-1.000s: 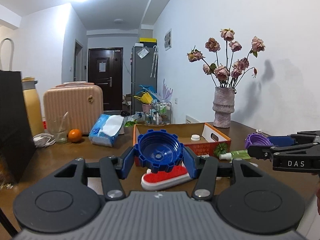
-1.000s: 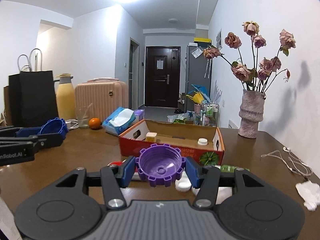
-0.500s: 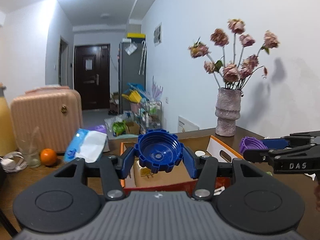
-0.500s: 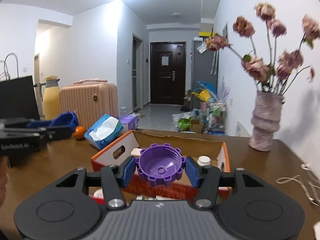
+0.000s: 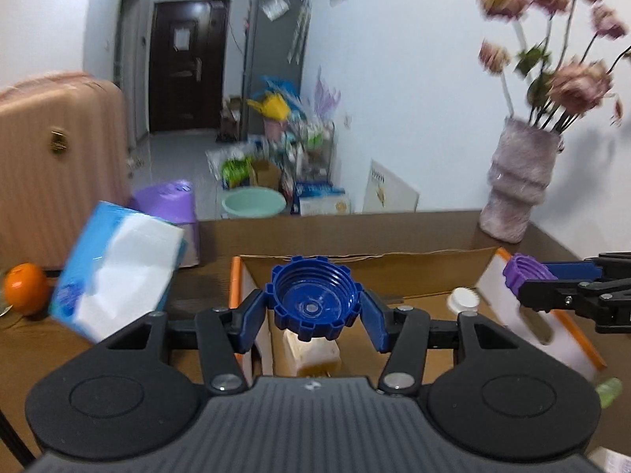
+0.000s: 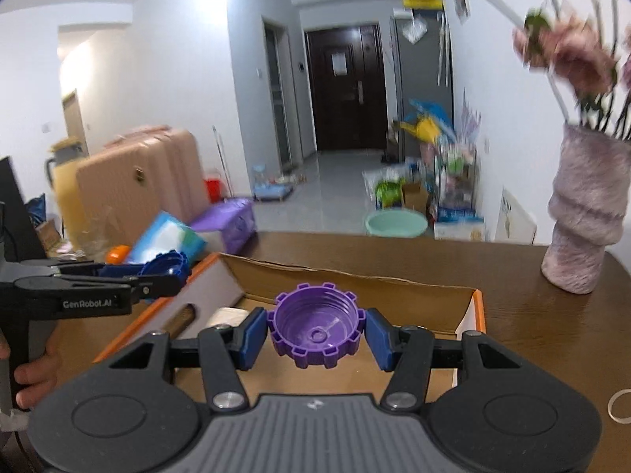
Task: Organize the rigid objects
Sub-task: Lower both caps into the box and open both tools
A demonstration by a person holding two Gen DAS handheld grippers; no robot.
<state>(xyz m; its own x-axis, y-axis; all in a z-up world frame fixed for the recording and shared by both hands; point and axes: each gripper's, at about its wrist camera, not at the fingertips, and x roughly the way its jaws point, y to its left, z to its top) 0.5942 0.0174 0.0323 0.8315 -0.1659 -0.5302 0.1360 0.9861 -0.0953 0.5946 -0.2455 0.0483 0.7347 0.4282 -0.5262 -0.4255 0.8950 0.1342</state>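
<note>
While hovering over the open cardboard box, the left hand-held gripper is clamping a blue cap. Beside it, over the same box, the right hand-held gripper is gripping a purple cap.

My view of the flowers above the box blurred, tissue pack left of it smeared, yellowish block inside half hidden by blue cap.
</note>
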